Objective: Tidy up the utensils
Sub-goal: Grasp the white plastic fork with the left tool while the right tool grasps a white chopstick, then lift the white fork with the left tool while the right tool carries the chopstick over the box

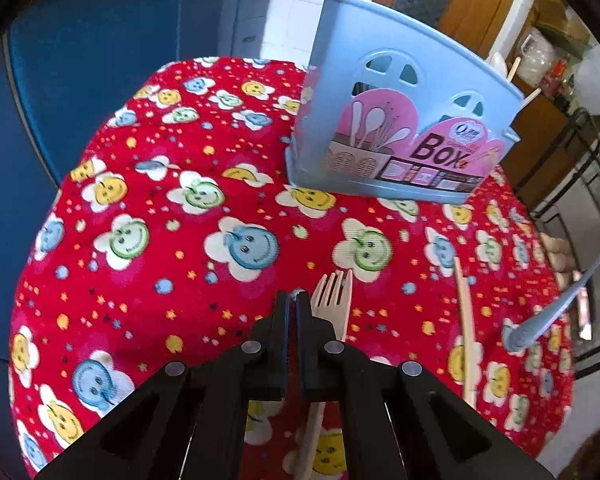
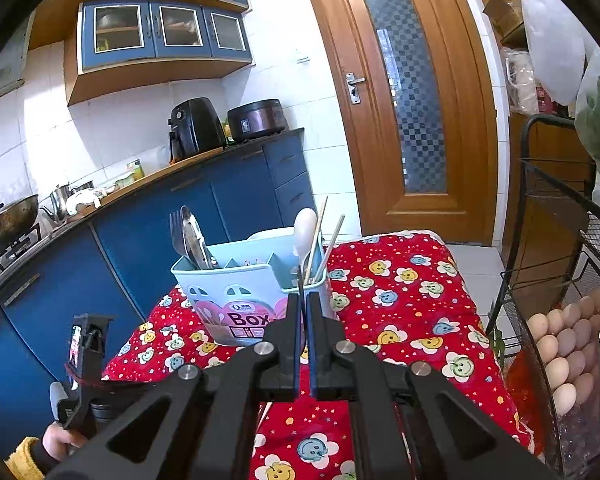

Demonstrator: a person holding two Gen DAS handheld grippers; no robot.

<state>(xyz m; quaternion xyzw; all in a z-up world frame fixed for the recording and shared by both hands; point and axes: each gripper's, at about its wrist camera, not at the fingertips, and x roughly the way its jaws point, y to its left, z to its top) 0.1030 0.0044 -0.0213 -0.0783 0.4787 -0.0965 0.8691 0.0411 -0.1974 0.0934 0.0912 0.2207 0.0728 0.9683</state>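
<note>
Fingers of my left gripper [image 1: 293, 300] sat together, gripping nothing, over the red cloth [image 1: 172, 280], a pale fork [image 1: 334, 300] just beside them. My right gripper [image 2: 303, 300] was clamped on a thin dark utensil [image 2: 300, 282] before the blue utensil box [image 2: 236, 292]. Farther right sat eggs [image 2: 564, 352].

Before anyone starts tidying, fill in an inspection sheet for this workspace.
Surface: red smiley-print cloth covers the table.
Job's things: blue utensil box holds metal cutlery, white spoon, standing chopsticks; pale fork and loose chopstick lie on the cloth; blue spoon at the right, support unseen.
Clutter: nothing seen.
Grippers: left tongs shut above the fork, empty; right tongs shut, contents unclear.
Cables: nothing clearly seen.
Surroundings: blue cabinets, wooden door, wire rack with eggs.
</note>
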